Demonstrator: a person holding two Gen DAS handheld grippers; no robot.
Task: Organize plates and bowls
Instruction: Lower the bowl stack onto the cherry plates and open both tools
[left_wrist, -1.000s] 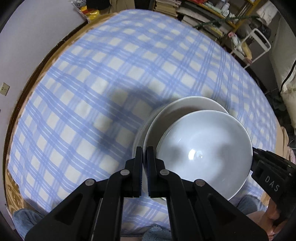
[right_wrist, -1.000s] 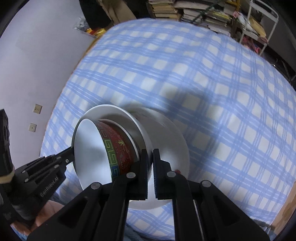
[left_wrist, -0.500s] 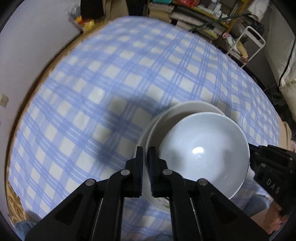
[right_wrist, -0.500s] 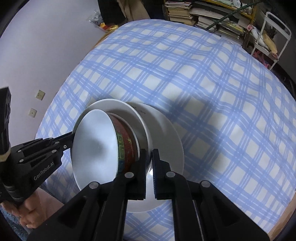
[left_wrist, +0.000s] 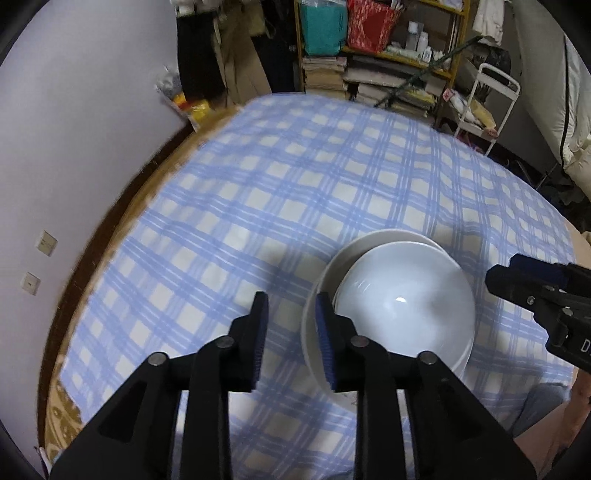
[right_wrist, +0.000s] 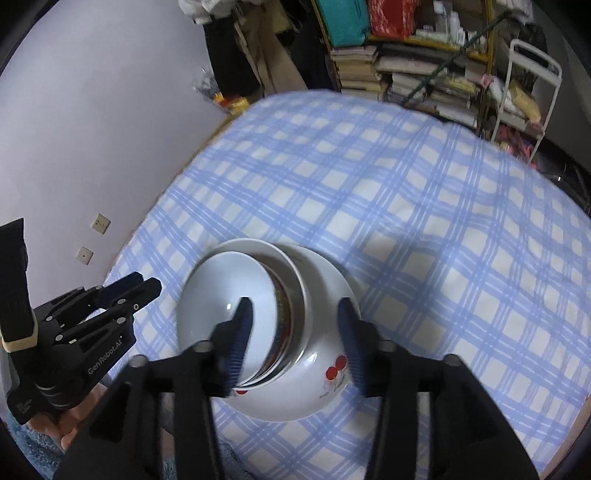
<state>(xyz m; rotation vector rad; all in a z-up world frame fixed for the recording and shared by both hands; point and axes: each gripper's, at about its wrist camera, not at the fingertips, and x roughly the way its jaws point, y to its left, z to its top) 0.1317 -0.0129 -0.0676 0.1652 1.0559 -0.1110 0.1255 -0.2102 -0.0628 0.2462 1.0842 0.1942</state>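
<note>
You see the counter (left_wrist: 122, 254) covered by a blue-and-white checked cloth (left_wrist: 332, 177); its brown edge shows along the left side. One stack of dishes rests directly on the cloth, near you: a wide white plate (right_wrist: 325, 398) with a red fruit print at the bottom, bowls (right_wrist: 229, 288) nested above it.

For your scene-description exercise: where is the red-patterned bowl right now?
In the right wrist view, the red-patterned bowl sits nested in the stack at lower centre, under the plain white bowl and over the cherry-printed white plate.
</note>
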